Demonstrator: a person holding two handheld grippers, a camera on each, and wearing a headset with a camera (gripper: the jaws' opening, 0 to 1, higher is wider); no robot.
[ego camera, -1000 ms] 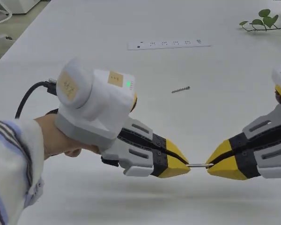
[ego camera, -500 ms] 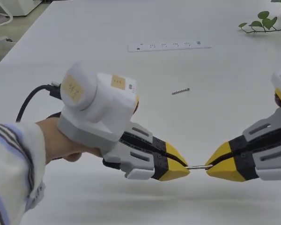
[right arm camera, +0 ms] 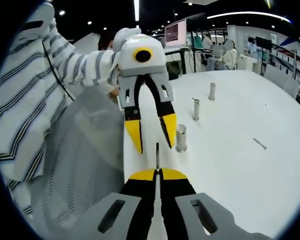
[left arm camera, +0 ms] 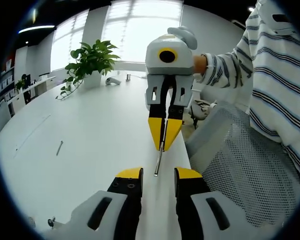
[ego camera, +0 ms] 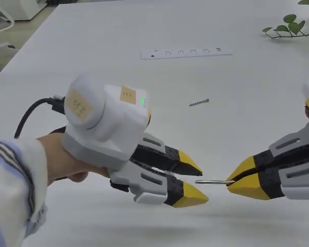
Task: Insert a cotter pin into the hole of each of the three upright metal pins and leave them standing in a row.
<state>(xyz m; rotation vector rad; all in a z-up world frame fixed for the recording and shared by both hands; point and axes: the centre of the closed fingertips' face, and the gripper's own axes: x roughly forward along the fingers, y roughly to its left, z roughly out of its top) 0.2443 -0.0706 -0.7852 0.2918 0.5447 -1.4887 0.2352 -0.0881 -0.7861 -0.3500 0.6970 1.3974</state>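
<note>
Since half a second ago the left gripper [ego camera: 202,183] has let go: its jaws now stand apart, with the free end of the cotter pin [ego camera: 211,181] just between them. I read the right gripper [ego camera: 229,182] as clenched on the pin's other end, so it carries the pin alone. The pin's long axis lies level, running tip to tip between the two grippers.

I see the white workbench [ego camera: 92,51] beneath, with a plant [ego camera: 291,23] and a power strip [ego camera: 185,51] towards its far side. The three upright metal pins [right arm camera: 181,137] stand in a row, well apart from the held pin. A second cotter pin [ego camera: 199,102] lies flat mid-table.
</note>
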